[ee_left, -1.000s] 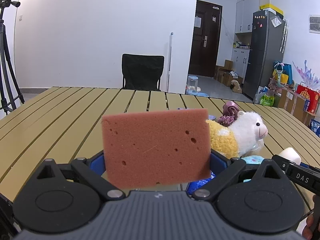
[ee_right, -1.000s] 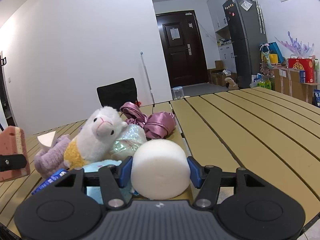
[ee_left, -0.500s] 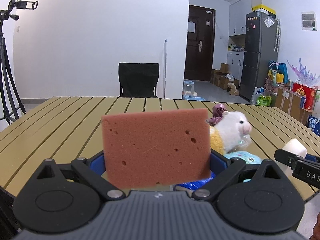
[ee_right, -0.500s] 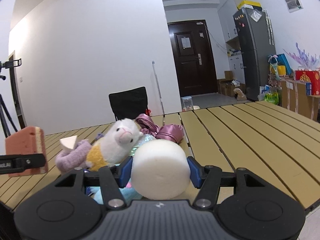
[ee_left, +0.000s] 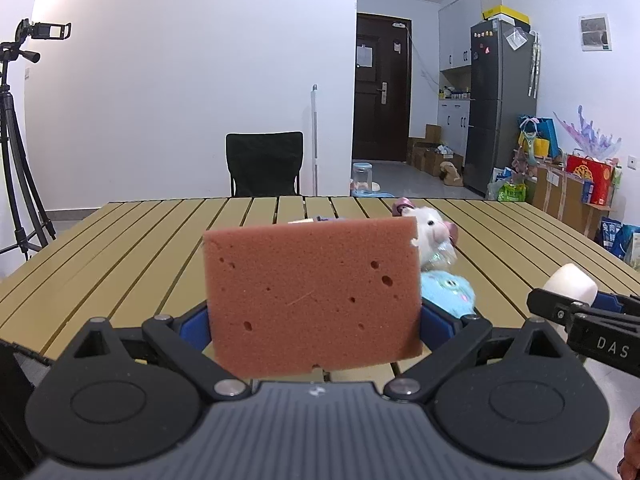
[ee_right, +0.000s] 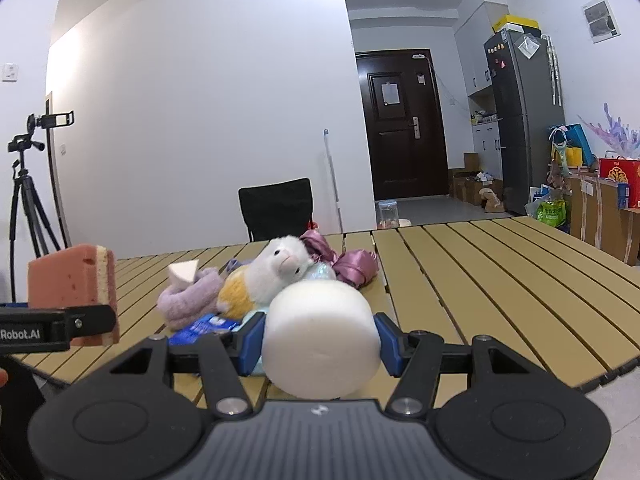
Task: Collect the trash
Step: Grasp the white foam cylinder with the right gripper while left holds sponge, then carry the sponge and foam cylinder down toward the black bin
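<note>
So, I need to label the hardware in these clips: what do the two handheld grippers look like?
Both match: the left gripper and right gripper have a ribbed grey body, two round black discs, black linkage arms with silver pivot pins, and blue pads. White lettering marks each finger's outer side: "DAS" on the right, "Robot.AI" on the left.

Lived-in home, slatted table directly ahead, black chair beyond it, dark door, fridge far right, tripod left
</note>
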`<state>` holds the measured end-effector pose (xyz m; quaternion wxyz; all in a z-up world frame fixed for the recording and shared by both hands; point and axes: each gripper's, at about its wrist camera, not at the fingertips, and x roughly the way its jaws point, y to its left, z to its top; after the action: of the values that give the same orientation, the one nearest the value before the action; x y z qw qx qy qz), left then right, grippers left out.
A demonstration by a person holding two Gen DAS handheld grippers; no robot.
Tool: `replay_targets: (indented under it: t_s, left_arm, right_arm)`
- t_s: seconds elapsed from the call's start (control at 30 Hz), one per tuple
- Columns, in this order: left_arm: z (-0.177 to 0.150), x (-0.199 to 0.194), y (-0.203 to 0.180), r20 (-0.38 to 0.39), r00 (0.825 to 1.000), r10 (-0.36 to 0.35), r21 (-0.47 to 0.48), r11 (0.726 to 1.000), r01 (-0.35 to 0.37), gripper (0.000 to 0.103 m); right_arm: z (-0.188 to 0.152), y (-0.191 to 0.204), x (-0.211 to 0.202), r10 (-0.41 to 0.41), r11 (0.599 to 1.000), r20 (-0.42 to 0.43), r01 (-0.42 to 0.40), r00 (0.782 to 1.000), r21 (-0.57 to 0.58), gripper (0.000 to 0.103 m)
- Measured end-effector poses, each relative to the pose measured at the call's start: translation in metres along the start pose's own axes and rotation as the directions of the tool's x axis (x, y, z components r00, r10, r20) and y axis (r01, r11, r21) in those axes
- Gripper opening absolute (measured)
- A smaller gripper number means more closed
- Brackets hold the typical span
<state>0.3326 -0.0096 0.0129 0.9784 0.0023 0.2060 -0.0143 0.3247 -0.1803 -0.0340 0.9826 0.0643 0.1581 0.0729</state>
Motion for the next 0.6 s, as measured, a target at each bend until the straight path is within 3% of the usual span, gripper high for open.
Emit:
replay_targets:
  t_s: [0.6]
  left_arm:
    - [-0.048,-0.066,0.0,-0.064,0.997,-0.044,0.024,0.999,0.045,0.1]
  right_arm:
    - [-0.046,0.022,-0.073,0.023,0.999,-0.104,-0.027,0.994,-0.038,0.056]
